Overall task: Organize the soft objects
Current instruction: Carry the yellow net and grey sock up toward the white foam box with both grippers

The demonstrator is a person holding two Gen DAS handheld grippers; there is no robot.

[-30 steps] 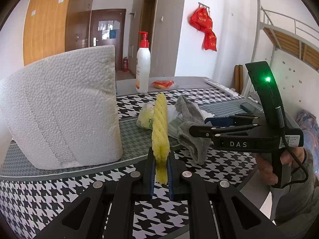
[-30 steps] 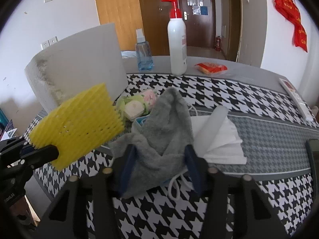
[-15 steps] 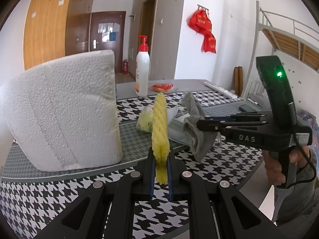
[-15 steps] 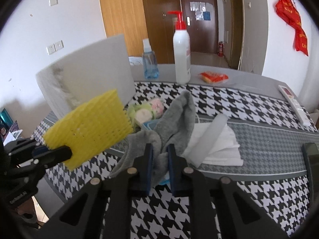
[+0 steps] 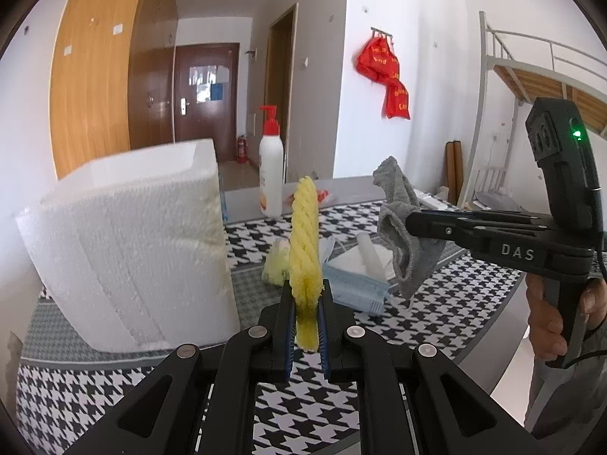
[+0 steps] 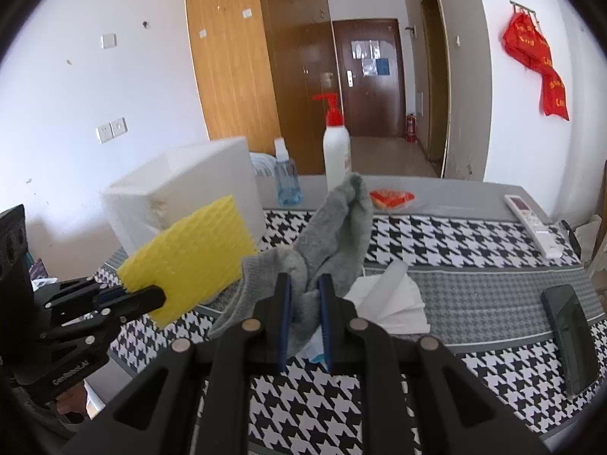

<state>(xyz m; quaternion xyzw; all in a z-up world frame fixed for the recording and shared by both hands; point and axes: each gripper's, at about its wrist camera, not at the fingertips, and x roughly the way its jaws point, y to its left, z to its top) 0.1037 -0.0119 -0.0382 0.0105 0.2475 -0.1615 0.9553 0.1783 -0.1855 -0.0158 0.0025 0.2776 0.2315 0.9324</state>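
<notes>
Left tool [image 5: 306,322] is clamped on the yellow sponge [image 5: 305,242], held edge-on and upright, lifted off the tabletop [image 5: 114,390]. Right tool [image 6: 305,314] is pinched together on the gray sock [image 6: 334,235], which hangs bunched and clear of the surface; in the left view the sock sits at about 2 o'clock from the sponge, the two apart. So two soft items are picked up, neither placed yet. Just beyond the tools, still lying on the tabletop: a blue face mask [image 5: 356,284], a white folded tissue stack [image 6: 394,303] with a pale tube on top, and a green-yellow soft packet [image 5: 276,265] just behind the sponge. At 10 o'clock stands the white foam box [image 5: 129,242], open-topped, likely the drop spot, though that is a guess; whether anything is inside it cannot be told. Farther back: pump bottle [image 6: 335,159], small spray bottle [image 6: 286,178], red snack packet [image 6: 390,198], remote [image 6: 533,223], phone [image 6: 569,326] at 3 o'clock. Judgement: early to mid task, both held items plus three loose ones left to sort.
</notes>
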